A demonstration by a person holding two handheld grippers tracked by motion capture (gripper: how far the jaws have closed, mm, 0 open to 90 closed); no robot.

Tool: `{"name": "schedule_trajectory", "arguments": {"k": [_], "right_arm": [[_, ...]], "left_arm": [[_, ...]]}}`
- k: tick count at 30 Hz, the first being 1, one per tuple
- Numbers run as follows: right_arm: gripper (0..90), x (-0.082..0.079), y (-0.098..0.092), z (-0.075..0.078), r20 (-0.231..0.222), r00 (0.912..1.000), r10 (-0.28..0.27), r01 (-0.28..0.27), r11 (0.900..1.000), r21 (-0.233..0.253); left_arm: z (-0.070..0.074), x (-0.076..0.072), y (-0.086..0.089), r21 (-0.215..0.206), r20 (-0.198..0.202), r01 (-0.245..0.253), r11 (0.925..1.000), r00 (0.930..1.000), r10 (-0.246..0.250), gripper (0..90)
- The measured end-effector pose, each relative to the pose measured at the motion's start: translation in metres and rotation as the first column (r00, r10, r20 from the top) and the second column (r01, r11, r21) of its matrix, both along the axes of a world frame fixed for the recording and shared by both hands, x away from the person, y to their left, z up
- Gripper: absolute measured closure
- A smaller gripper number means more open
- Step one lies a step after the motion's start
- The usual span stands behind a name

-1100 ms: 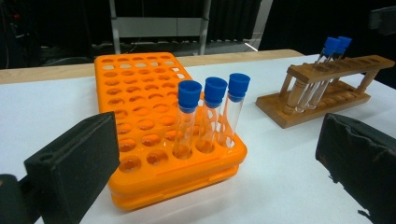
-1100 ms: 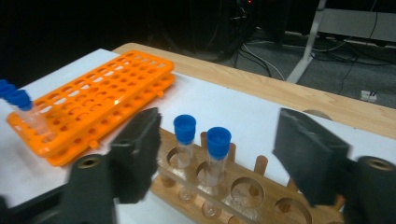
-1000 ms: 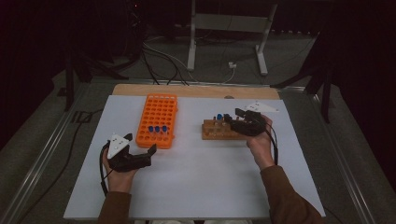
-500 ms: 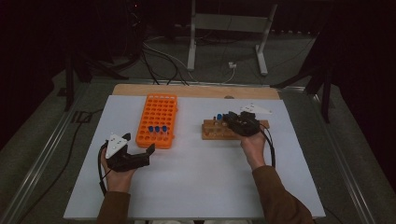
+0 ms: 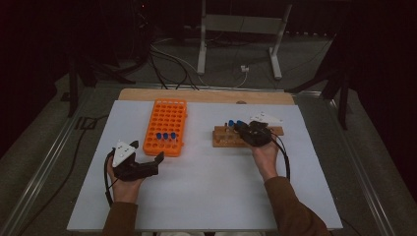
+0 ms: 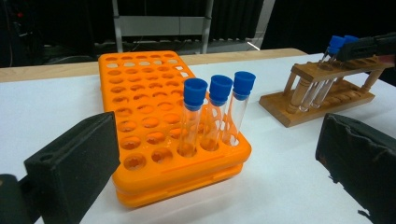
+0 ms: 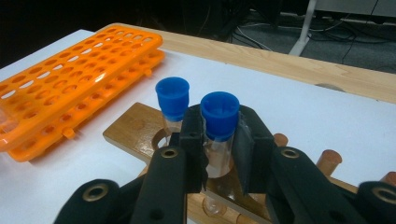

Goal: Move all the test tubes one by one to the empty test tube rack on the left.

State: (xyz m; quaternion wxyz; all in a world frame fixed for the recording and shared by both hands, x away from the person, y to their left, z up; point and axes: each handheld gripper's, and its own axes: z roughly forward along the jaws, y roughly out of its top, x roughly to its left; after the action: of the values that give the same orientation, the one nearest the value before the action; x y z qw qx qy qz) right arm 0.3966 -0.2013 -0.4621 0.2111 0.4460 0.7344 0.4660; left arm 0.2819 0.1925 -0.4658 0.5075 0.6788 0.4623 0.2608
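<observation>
An orange tube rack (image 5: 165,127) lies left of the table's middle, with three blue-capped tubes (image 6: 219,112) upright in its near row. My left gripper (image 5: 149,166) rests open just in front of that rack (image 6: 154,107), with nothing between its jaws (image 6: 215,186). To the right stands a wooden rack (image 5: 227,137) holding two blue-capped tubes. My right gripper (image 7: 219,135) is shut on the nearer blue-capped tube (image 7: 219,112), which stands in a hole of the wooden rack (image 7: 135,133). The second tube (image 7: 172,100) stands just beyond it.
A white sheet (image 5: 211,187) covers the table, with a wooden strip (image 5: 206,96) along its far edge. Beyond the table are a metal stand (image 5: 241,29) and cables on the floor (image 5: 172,59). Bare sheet lies between and in front of the two racks.
My right gripper has shifted slightly left along the wooden rack onto the tubes at its left end. The left gripper has stayed where it was.
</observation>
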Motion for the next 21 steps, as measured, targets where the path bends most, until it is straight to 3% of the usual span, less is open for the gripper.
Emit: {"name": "schedule_trajectory", "arguments": {"k": [13,21], "right_arm": [[76.5,0.001,0.0,-0.003,-0.015,0.9999,-0.008,0.008,1.0,-0.01],[76.6,-0.006,-0.003,0.011,0.033,0.9995,-0.004,0.004,1.0,0.008]], "left_arm": [[0.0,0.0,0.0,-0.001,0.0,0.002,1.0,1.0,-0.002,0.8],[0.0,-0.001,-0.001,0.0,0.002,0.003,1.0,1.0,-0.003,0.8]]}}
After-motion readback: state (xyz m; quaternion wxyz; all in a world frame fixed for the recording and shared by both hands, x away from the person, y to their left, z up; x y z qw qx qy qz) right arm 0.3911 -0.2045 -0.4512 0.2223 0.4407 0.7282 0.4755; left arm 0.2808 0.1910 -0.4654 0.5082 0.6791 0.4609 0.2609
